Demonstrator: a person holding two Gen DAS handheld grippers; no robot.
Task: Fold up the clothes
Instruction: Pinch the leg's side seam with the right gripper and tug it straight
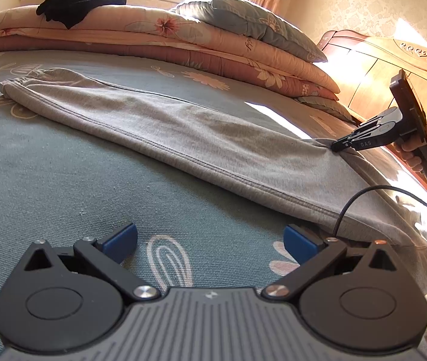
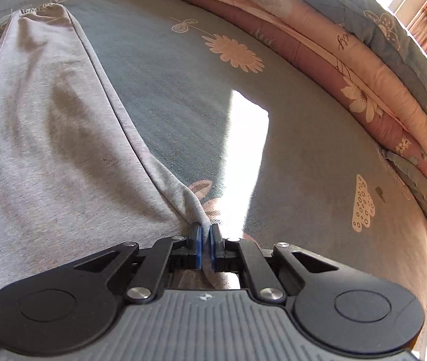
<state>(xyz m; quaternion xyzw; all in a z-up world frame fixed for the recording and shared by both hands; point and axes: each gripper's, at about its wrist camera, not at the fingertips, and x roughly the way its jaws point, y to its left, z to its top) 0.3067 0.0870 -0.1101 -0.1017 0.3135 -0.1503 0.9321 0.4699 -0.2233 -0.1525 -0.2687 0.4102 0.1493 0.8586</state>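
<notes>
Grey sweatpants (image 1: 183, 138) lie stretched out lengthwise across the bed (image 1: 48, 186), folded so the legs rest one on the other, with the cuffed end far from us and the wider end near the bed's edge on the right. We see a double-stitched seam running along the near side of the fabric. The bed wears a teal sheet printed with pale flowers, and a patch of sunlight falls on it beside the pants.

Our right hand-held gripper (image 2: 206, 236) has its blue pads closed on a pinch of the grey fabric at the far edge of the pants — the cloth rises into a small ridge where the pads meet. In the left wrist view we see the same right hand-held gripper low over the pants, a hand (image 1: 421, 150) wrapped around its handle and a black cable (image 1: 373, 192) trailing from it.

Our left hand-held gripper (image 1: 210, 240) sits above bare sheet just short of the seam, its jaws spread wide with nothing between them.

Behind the pants, folded floral quilts (image 1: 183, 42) are stacked along the bed — a grey-blue pillow (image 1: 258, 24) and a black garment (image 1: 75, 3) rest on top. A wooden headboard (image 1: 394, 69) stands on the right.
</notes>
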